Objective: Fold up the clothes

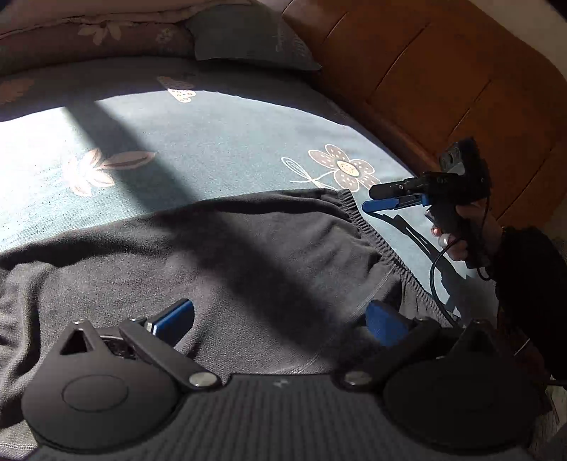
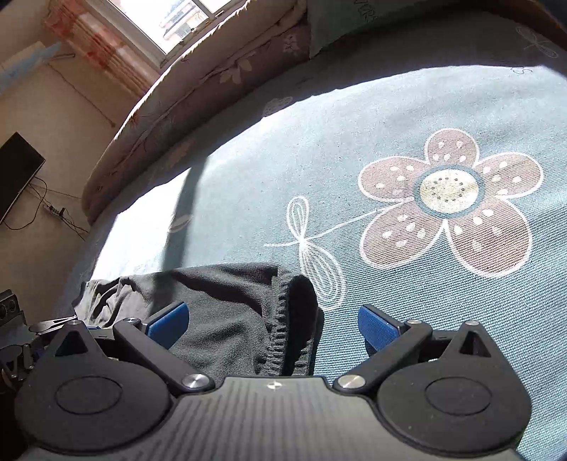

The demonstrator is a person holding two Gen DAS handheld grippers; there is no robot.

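L gripper apart over dark garment; R gripper apart at waistband.

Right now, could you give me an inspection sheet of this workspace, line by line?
Surface: bed sheet, blue-green with flower print, part sunlit.
Job's things: dark garment spread flat, ribbed waistband at its right end.
Clutter: nothing seen.
Grippers: left gripper open over the garment; right gripper open at the waistband.
Cables: black cable hanging from the right gripper.
Surroundings: pillow, folded quilt, brown headboard, window.
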